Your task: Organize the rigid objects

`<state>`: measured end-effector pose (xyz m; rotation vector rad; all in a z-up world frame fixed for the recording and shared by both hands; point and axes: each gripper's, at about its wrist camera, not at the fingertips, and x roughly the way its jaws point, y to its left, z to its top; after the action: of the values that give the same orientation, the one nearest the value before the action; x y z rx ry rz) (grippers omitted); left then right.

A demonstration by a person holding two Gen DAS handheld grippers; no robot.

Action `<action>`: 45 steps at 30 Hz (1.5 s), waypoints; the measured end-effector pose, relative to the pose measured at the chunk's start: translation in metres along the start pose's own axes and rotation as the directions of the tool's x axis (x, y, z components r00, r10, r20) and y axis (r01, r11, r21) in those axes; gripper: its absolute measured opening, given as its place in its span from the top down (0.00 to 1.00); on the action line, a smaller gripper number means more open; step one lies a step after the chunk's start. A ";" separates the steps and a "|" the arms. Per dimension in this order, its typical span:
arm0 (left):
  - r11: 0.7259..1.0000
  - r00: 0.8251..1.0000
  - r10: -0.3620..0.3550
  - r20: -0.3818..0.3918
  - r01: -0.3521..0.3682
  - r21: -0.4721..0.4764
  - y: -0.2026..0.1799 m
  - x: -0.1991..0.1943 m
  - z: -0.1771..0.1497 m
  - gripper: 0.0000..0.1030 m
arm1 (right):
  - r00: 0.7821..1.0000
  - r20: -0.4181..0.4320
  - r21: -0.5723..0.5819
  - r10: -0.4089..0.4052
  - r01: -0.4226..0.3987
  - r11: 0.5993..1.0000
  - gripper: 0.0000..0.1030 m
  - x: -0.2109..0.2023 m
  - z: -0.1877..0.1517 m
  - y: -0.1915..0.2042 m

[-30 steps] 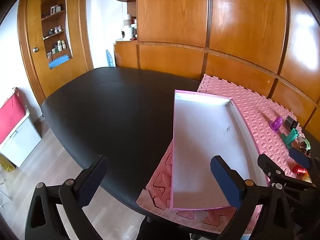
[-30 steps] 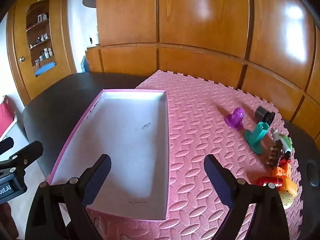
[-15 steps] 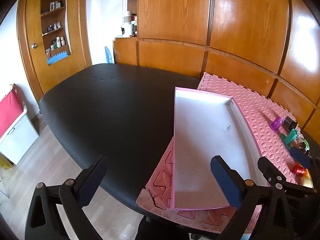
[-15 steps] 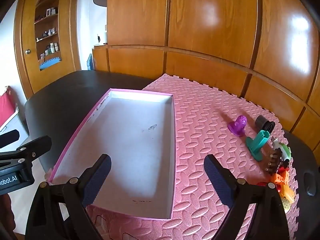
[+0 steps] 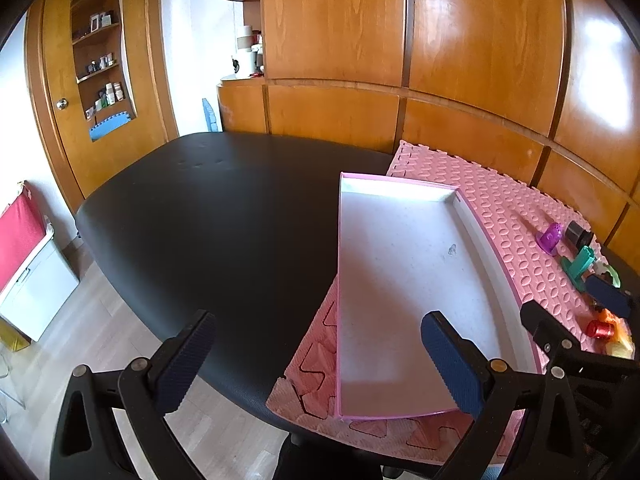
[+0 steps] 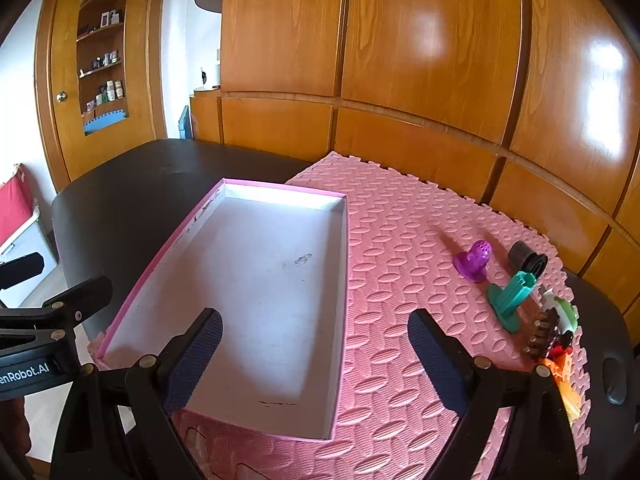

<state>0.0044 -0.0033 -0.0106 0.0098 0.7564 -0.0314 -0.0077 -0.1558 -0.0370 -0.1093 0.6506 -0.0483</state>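
Beyond the right gripper (image 6: pixel 314 346), spread wide and empty, the pink tray (image 6: pixel 340 272) was seen; small toys (image 6: pixel 512 296) lay far right; the left gripper (image 5: pixel 316 354) was likewise held wide, empty.

A shallow pink-rimmed box (image 6: pixel 256 280) with a white floor lies flat and empty. At its 3 o'clock, small parts are clustered: a purple cap (image 6: pixel 474 260), a dark cylinder (image 6: pixel 527 258) on its side, a tilted teal piece (image 6: pixel 512 296), then brown, red and orange bits.
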 end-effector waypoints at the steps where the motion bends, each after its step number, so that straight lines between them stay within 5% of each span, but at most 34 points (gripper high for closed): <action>1: 1.000 1.000 0.001 -0.001 -0.001 0.002 -0.001 0.000 0.000 0.00 | 1.000 0.002 0.003 0.001 -0.001 1.000 0.07 -0.001 0.000 -0.002; 25: 0.995 0.999 -0.036 -0.010 0.037 0.096 -0.031 0.000 0.002 0.00 | 0.999 0.040 0.038 -0.033 0.031 0.999 0.07 -0.012 0.006 -0.052; 35: 0.983 0.992 -0.118 -0.052 0.124 0.138 -0.054 0.007 0.008 0.00 | 0.995 0.057 0.201 -0.087 0.074 0.977 0.07 -0.026 0.010 -0.153; 38: 0.959 0.973 -0.216 -0.077 0.226 0.170 -0.069 0.009 0.008 0.00 | 0.996 0.058 0.292 -0.068 0.048 0.955 0.07 -0.030 0.004 -0.201; 45: 0.882 0.891 -0.425 -0.157 0.447 0.148 -0.103 0.013 0.009 0.00 | 0.984 -0.024 0.497 -0.177 0.165 0.852 0.07 -0.026 -0.034 -0.303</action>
<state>0.0169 -0.1065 -0.0126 0.0134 0.8627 -0.5374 -0.0518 -0.4575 -0.0129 0.3340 0.5862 -0.3861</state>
